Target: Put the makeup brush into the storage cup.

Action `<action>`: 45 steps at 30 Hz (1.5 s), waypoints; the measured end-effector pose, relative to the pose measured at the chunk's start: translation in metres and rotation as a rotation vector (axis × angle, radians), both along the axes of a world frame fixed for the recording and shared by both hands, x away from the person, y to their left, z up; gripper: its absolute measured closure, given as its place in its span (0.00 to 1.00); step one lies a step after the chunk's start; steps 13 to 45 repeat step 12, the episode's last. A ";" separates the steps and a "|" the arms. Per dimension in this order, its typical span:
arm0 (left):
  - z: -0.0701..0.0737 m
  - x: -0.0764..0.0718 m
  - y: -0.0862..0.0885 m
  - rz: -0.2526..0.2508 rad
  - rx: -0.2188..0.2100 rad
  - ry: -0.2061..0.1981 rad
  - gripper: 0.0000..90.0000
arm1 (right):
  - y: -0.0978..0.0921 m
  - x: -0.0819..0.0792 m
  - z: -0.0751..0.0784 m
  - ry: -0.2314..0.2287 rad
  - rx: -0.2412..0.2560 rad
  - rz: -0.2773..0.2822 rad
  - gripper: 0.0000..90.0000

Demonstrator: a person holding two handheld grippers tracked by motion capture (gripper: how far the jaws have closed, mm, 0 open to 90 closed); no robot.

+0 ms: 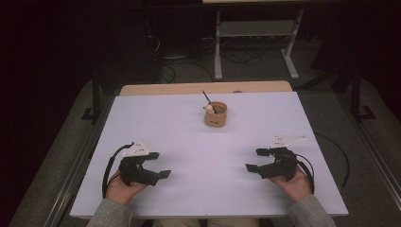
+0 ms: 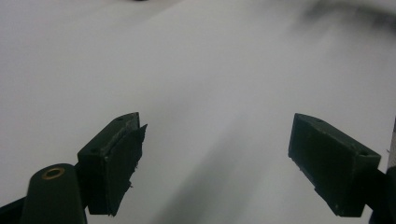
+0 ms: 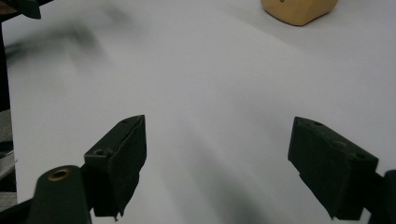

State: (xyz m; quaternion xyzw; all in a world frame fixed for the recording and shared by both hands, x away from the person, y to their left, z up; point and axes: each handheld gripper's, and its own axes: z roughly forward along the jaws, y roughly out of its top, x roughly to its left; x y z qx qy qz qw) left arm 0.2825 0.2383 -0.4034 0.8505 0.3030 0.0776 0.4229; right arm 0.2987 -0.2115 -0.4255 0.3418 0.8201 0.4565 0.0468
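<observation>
Both the left gripper (image 1: 159,164) and the right gripper (image 1: 254,159) stand wide and hold nothing; the small tan round cup (image 1: 215,115) has a dark mark, too small to read.

A white table (image 1: 189,142) with a wooden strip along its far edge carries a tan cup (image 1: 215,115), which holds what may be a spoon (image 1: 207,103).

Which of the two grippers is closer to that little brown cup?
Right, narrowly. The right gripper sits below and right of the brown cup; the left gripper sits below and left, slightly farther. Both are open and well apart from it.
</observation>
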 end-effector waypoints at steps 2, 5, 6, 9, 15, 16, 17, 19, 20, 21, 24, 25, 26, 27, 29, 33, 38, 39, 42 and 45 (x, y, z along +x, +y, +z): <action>-0.001 0.000 0.000 -0.002 0.001 0.000 0.19 | 0.000 -0.001 0.000 -0.007 0.004 0.012 0.20; -0.002 0.001 0.003 0.003 0.000 0.004 0.19 | 0.000 -0.002 -0.001 -0.007 0.002 0.014 0.20; -0.002 0.001 0.003 0.003 0.000 0.004 0.19 | 0.000 -0.002 -0.001 -0.007 0.002 0.014 0.20; 0.000 0.001 0.005 0.008 0.007 0.000 0.19 | -0.001 -0.003 0.001 -0.021 0.011 0.015 0.20; 0.000 0.001 0.005 0.010 0.010 -0.004 0.19 | -0.001 -0.004 0.002 -0.027 0.005 0.014 0.20; 0.000 0.001 0.005 0.010 0.010 -0.004 0.19 | -0.001 -0.004 0.002 -0.027 0.005 0.014 0.20; 0.000 0.001 0.005 0.010 0.010 -0.004 0.19 | -0.001 -0.004 0.002 -0.027 0.005 0.014 0.20; 0.000 0.001 0.005 0.010 0.010 -0.004 0.19 | -0.001 -0.004 0.002 -0.027 0.005 0.014 0.20; 0.000 0.001 0.005 0.010 0.010 -0.004 0.19 | -0.001 -0.004 0.002 -0.027 0.005 0.014 0.20; 0.000 0.001 0.005 0.010 0.010 -0.004 0.19 | -0.001 -0.004 0.002 -0.027 0.005 0.014 0.20; 0.000 0.001 0.005 0.010 0.010 -0.004 0.19 | -0.001 -0.004 0.002 -0.027 0.005 0.014 0.20; 0.000 0.001 0.005 0.010 0.010 -0.004 0.19 | -0.001 -0.004 0.002 -0.027 0.005 0.014 0.20; 0.000 0.001 0.005 0.010 0.010 -0.004 0.19 | -0.001 -0.004 0.002 -0.027 0.005 0.014 0.20; 0.000 0.001 0.005 0.010 0.010 -0.004 0.19 | -0.001 -0.004 0.002 -0.027 0.005 0.014 0.20; 0.000 0.001 0.005 0.010 0.010 -0.004 0.19 | -0.001 -0.004 0.002 -0.027 0.005 0.014 0.20; 0.000 0.001 0.005 0.010 0.010 -0.004 0.19 | -0.001 -0.004 0.002 -0.027 0.005 0.014 0.20; 0.000 0.001 0.005 0.010 0.010 -0.004 0.19 | -0.001 -0.004 0.002 -0.027 0.005 0.014 0.20; 0.000 0.001 0.005 0.010 0.010 -0.004 0.19 | -0.001 -0.004 0.002 -0.027 0.005 0.014 0.20; 0.000 0.001 0.005 0.010 0.010 -0.004 0.19 | -0.001 -0.004 0.002 -0.027 0.005 0.014 0.20; 0.000 0.001 0.005 0.010 0.010 -0.004 0.19 | -0.001 -0.004 0.002 -0.027 0.005 0.014 0.20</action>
